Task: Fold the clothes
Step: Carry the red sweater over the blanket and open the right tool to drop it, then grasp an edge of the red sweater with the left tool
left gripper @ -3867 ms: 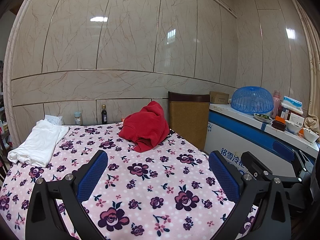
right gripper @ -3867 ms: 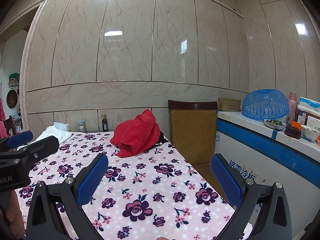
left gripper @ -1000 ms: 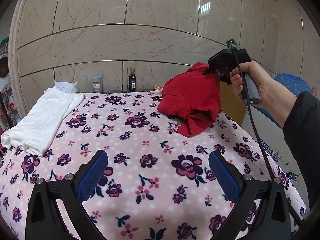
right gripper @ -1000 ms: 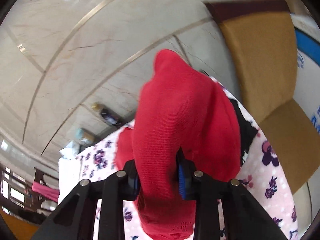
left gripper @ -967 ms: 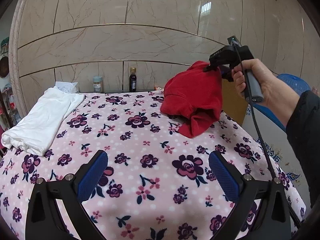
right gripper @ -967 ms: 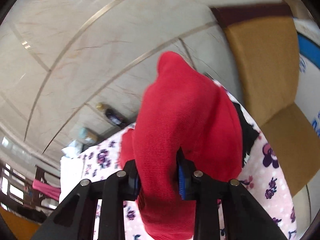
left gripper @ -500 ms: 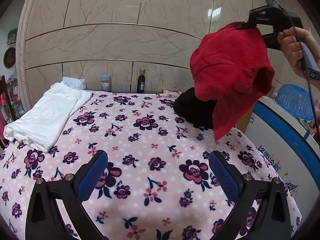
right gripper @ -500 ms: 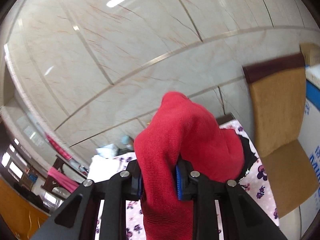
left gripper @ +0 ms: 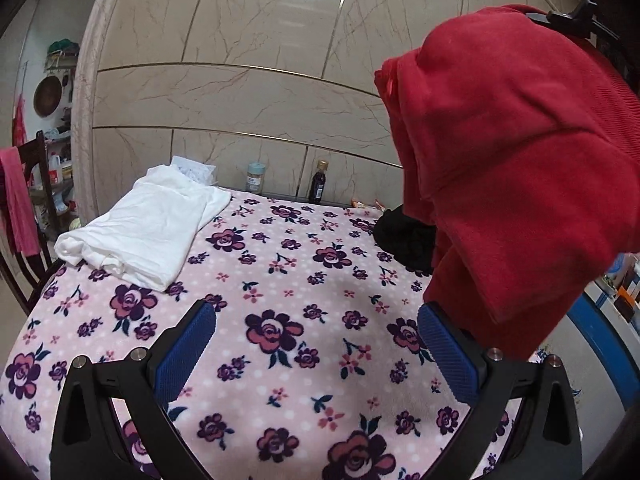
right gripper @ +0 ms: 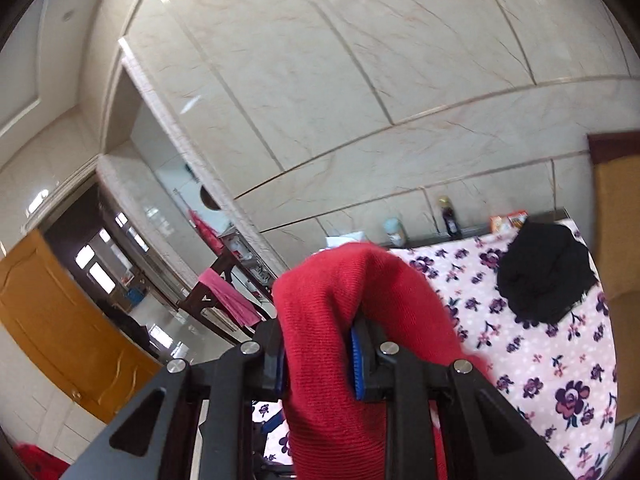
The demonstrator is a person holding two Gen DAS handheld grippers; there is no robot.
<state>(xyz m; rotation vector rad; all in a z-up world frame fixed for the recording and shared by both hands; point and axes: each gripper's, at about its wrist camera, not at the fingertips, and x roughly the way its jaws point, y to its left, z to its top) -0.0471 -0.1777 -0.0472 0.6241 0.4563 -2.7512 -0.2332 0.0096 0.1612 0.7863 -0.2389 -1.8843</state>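
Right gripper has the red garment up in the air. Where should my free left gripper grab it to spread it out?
Take the lowest hanging edge of the red garment, just beyond the open left gripper, coming from below and the left. The right gripper pinches its top, so the cloth hangs bunched and that hem is probably the freest part.

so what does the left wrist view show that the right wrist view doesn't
Only the left wrist view shows the folded white garment lying on the table's far left, the open left gripper hovering over the floral tablecloth, and the whole red garment hanging bunched in the air.

Only the right wrist view shows the right gripper shut on a fold of the red garment, plus the wooden door and the chair back.

Both show the black garment, the dark bottle and the small jar by the wall.
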